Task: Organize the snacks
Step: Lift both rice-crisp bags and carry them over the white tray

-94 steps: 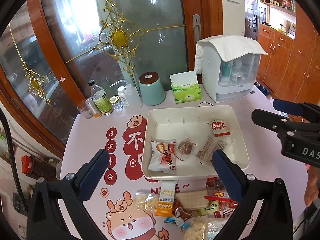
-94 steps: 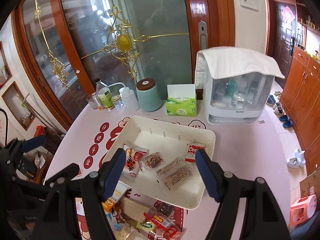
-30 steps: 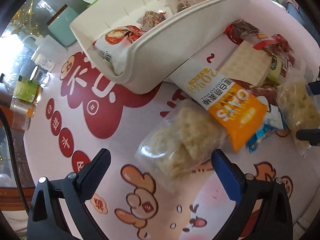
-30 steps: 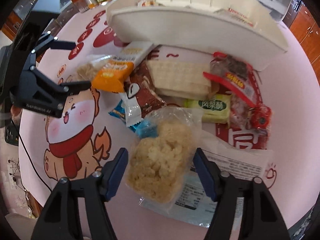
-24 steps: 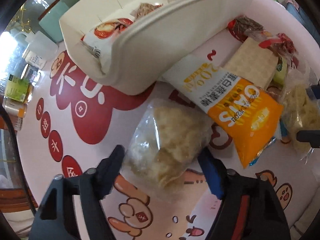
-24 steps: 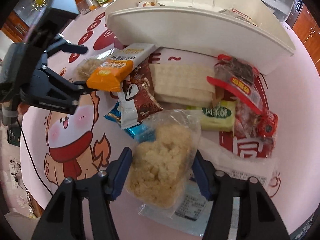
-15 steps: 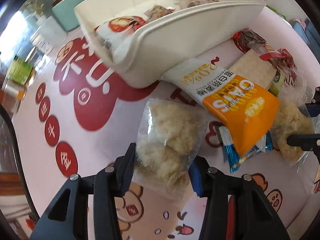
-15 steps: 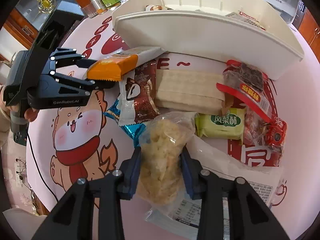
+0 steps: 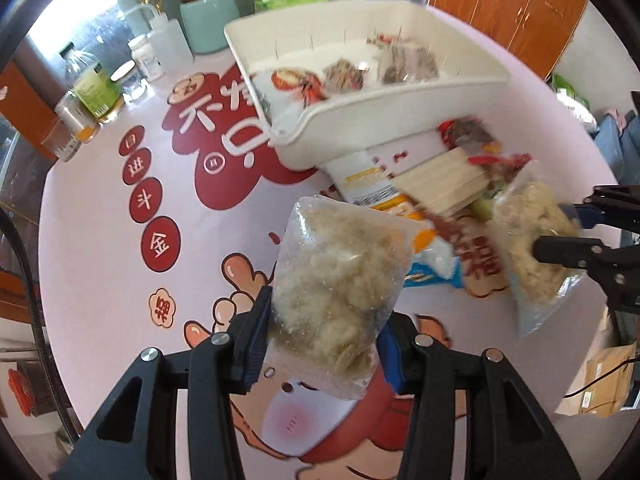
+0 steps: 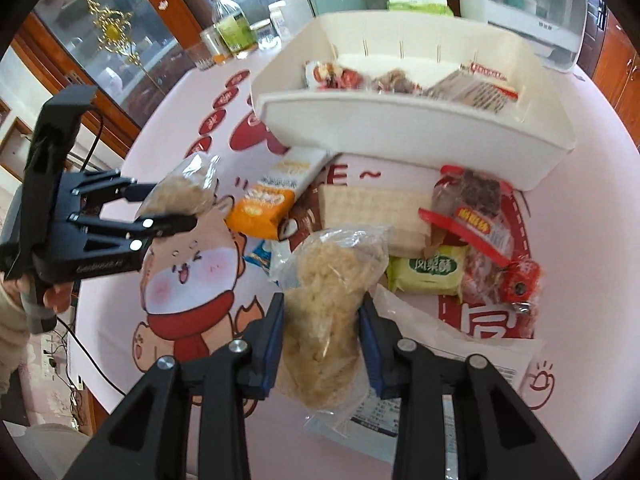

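Simultaneously, both grippers hold matching snacks above the pink cartoon-printed bench (image 9: 100,240). The left gripper (image 9: 324,340) is clamped on a clear plastic bag of pale crumbly rice crackers (image 9: 340,280), pads pinching its lower half; the right gripper (image 10: 322,344) is clamped across the middle of a second clear bag of the same crackers (image 10: 328,308). Each bag hangs clear of the loose pile of wrapped snacks, short of the white rectangular plastic tray (image 10: 420,132) that already contains several packets. These bags look light, with slippery, crinkly film and brittle contents likely to crumble under hard pressure. A hold across the full body, as now, seems safer than the empty film edge, which could slide free.
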`<state>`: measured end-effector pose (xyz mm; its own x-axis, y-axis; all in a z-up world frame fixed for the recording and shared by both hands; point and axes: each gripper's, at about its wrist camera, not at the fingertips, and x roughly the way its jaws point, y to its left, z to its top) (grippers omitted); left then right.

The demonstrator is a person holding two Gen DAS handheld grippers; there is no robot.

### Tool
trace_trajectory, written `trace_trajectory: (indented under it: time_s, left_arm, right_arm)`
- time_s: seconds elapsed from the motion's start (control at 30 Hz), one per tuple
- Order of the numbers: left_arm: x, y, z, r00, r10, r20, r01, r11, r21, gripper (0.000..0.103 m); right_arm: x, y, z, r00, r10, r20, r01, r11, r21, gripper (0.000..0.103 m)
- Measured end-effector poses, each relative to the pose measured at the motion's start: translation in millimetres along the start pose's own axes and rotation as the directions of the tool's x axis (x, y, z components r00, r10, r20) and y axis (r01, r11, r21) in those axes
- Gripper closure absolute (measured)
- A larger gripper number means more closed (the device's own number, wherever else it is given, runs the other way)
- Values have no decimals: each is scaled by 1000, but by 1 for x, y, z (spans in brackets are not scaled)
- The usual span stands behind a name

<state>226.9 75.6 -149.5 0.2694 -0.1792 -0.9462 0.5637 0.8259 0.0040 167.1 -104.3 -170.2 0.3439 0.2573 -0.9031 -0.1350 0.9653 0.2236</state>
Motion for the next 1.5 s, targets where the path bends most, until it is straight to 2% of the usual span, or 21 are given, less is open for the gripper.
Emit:
trace_trajectory:
  time_s: [0.2,0.47,0.7,0.87,1.03,1.13,1.37,1.5]
  left_arm:
    - [-45,-18,20,998,-6,68,7,1000,-20,58]
    - [-96,-30,71,990,0,143,12,996,-83,57]
    - [-129,-37,114,978,44,203,-13,988,-151,57]
    - [-138,-37,139,971,98,219,-49,974,-220,57]
    - [-144,-38,162,953,192,235,-124,954,-274,57]
    - [-144,-37,172,942,229,244,-150,941,-304,57]
    - [-133,-30,192,939,243,244,-145,922,-360,57]
    - [-118,-25,202,945,232,228,-133,915,-380,57]
  right_arm:
    - [-37,3,11,998,13,69,-12,1000,-22,68]
    - [-113,-5,49,980,-7,199,20,998,-62,68]
    - [-177,-12,94,944,-43,327,78,993,-93,68]
    - [-215,-11,128,908,-76,411,136,984,-119,68]
    - [-227,-15,158,892,-88,444,155,981,-119,68]
    - [-225,-21,173,892,-89,444,151,983,-106,68]
    - [-205,-37,197,903,-75,422,109,992,-57,68]
    - [-187,-46,207,913,-80,401,103,994,-36,68]
